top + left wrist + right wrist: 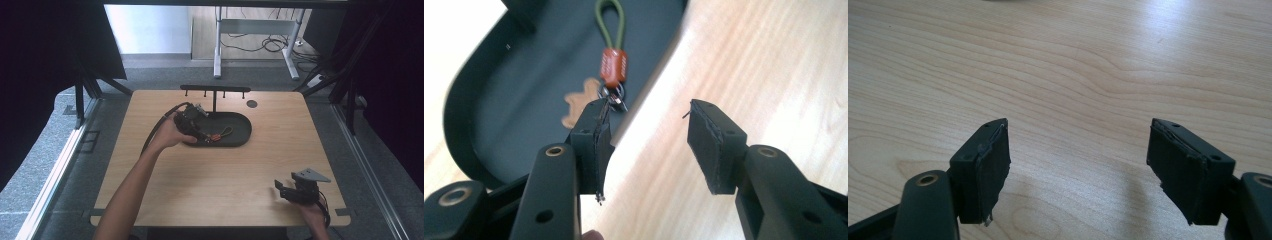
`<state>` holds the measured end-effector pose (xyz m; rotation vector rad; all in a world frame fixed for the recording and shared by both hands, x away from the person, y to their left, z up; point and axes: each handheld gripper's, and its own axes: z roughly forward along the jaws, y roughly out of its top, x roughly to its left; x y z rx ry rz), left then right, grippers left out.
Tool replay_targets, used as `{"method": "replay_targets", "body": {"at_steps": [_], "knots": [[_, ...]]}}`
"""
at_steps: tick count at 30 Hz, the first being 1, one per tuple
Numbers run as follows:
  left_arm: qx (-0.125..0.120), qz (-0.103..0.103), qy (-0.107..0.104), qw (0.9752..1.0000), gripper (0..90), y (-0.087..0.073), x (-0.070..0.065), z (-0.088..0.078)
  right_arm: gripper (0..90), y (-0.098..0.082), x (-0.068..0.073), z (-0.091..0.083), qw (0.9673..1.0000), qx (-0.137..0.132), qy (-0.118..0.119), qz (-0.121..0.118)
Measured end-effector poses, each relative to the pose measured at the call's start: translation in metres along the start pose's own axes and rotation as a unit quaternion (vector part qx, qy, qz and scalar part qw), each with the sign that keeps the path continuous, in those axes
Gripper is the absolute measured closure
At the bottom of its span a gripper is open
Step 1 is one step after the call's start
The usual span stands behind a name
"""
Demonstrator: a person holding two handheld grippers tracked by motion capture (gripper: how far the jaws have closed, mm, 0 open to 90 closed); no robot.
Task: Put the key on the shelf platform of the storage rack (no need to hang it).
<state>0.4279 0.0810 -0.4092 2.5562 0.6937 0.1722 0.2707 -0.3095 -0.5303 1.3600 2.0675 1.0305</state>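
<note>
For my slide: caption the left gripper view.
Open left claw straddling the black tray's rim, near a keychain.

Pale wooden table [210, 175], bearing a black oval tray [242, 134] with a hook stand [215, 90] at its far edge.

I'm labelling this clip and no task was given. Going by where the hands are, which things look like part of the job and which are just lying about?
Probably part of the job:
- keyring lying in the black tray
- left claw, open, at the tray's edge by the keyring
- hook stand behind the tray

Just lying about:
- right claw, open, over bare table
- desk frame and cables on the floor beyond
</note>
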Motion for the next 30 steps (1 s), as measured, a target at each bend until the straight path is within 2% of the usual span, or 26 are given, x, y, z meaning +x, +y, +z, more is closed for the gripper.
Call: {"method": "replay_targets", "body": {"at_steps": [2, 3, 7, 9, 10, 11, 14, 16, 17, 18, 19, 27, 30], "knots": [[-0.005, 0.002, 0.000, 1.0000, 53.0, -0.013, -0.007, -0.004, 25.6, 0.000, 0.001, 0.000, 1.0000, 0.001, 0.001, -0.002], [-0.005, 0.002, 0.000, 1.0000, 53.0, -0.013, -0.007, -0.004, 25.6, 0.000, 0.001, 0.000, 1.0000, 0.001, 0.001, -0.002], [-0.011, 0.005, 0.000, 0.9999, 53.1, -0.033, -0.019, -0.007, 25.6, 0.000, 0.001, 0.000, 1.0000, 0.000, 0.000, -0.001], [-0.009, 0.006, 0.001, 0.9999, 53.0, -0.037, -0.021, -0.007, 25.5, 0.000, 0.000, 0.000, 1.0000, 0.001, 0.000, -0.002], [-0.008, 0.003, -0.002, 1.0000, 52.7, -0.046, -0.024, -0.007, 25.6, 0.000, 0.000, 0.000, 1.0000, 0.002, 0.000, -0.001], [-0.008, 0.003, -0.002, 1.0000, 52.8, -0.046, -0.024, -0.007, 25.6, 0.000, 0.000, 0.000, 1.0000, 0.002, 0.000, -0.001], [-0.008, -0.004, 0.000, 1.0000, 52.7, -0.061, -0.029, -0.004, 25.5, 0.000, 0.001, 0.001, 1.0000, 0.004, 0.003, -0.003], [-0.015, -0.012, -0.001, 0.9998, 52.7, -0.074, -0.035, -0.002, 25.6, 0.000, 0.002, 0.001, 1.0000, 0.004, 0.002, -0.003], [-0.015, -0.012, -0.001, 0.9998, 52.8, -0.074, -0.035, -0.002, 25.6, 0.000, 0.002, 0.001, 1.0000, 0.004, 0.002, -0.003], [-0.022, -0.019, -0.005, 0.9996, 52.7, -0.083, -0.039, -0.001, 25.5, 0.000, 0.002, 0.002, 1.0000, 0.005, 0.002, -0.003], [-0.022, -0.019, -0.005, 0.9996, 52.6, -0.083, -0.039, -0.001, 25.5, 0.000, 0.002, 0.002, 1.0000, 0.005, 0.002, -0.003], [-0.030, -0.032, 0.008, 0.9990, 51.2, -0.115, -0.053, -0.001, 25.1, 0.002, 0.008, 0.004, 1.0000, 0.004, 0.004, -0.006], [-0.033, -0.035, 0.008, 0.9988, 49.0, -0.118, -0.054, 0.000, 24.5, 0.005, 0.008, 0.003, 1.0000, 0.000, 0.002, -0.003]]}}
